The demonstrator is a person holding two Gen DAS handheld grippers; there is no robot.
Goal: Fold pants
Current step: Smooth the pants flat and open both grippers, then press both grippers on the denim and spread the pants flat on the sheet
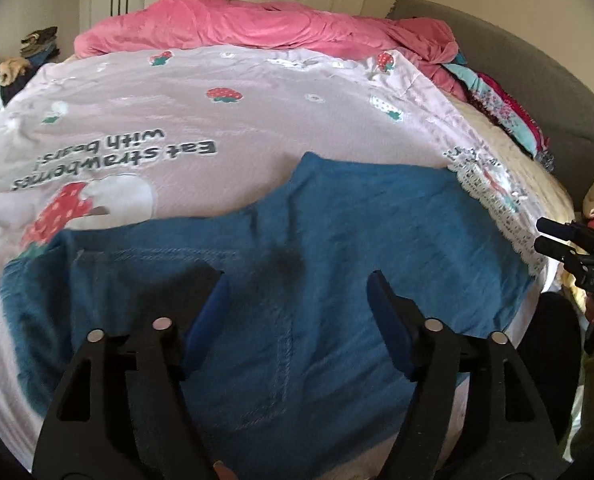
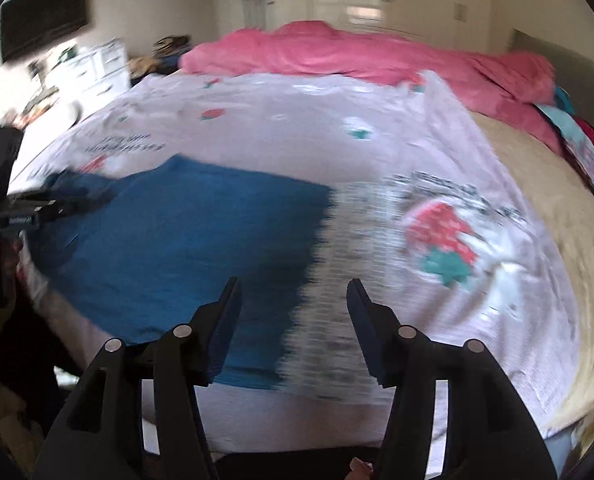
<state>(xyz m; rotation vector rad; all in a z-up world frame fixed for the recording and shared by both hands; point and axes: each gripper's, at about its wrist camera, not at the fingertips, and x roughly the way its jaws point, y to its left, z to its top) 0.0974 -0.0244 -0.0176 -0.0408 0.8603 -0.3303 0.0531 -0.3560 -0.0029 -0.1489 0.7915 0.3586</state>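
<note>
- Left wrist view, far left: pale pink strawberry sheet [image 1: 257,120] is covering the bed, with upside-down lettering reading "Eat strawberries with bears!".
- Centre: blue pants [image 1: 337,232] are lying flat on that sheet near the bed's front edge, stitched seams and a pocket outline showing.
- Left gripper [image 1: 297,292] is hanging over the pants with its blue-padded fingers standing wide apart, nothing between them (contact with the cloth cannot be judged).
- Behind: pink duvet [image 1: 257,24] is bunched along the far side of the bed.
- Far right: right gripper [image 1: 553,236] is showing at the frame edge, beyond the pants' right end.
- Right wrist view (heavily blurred), left edge: left gripper [image 2: 37,208] is reaching in over the pants' [image 2: 185,232] left part.
- Centre: right gripper [image 2: 295,304] is hovering with fingers spread, empty, above the pants' right edge where it meets the sheet [image 2: 417,152].
- Right: beige bedding [image 2: 545,184] is lying exposed beside the sheet.
</note>
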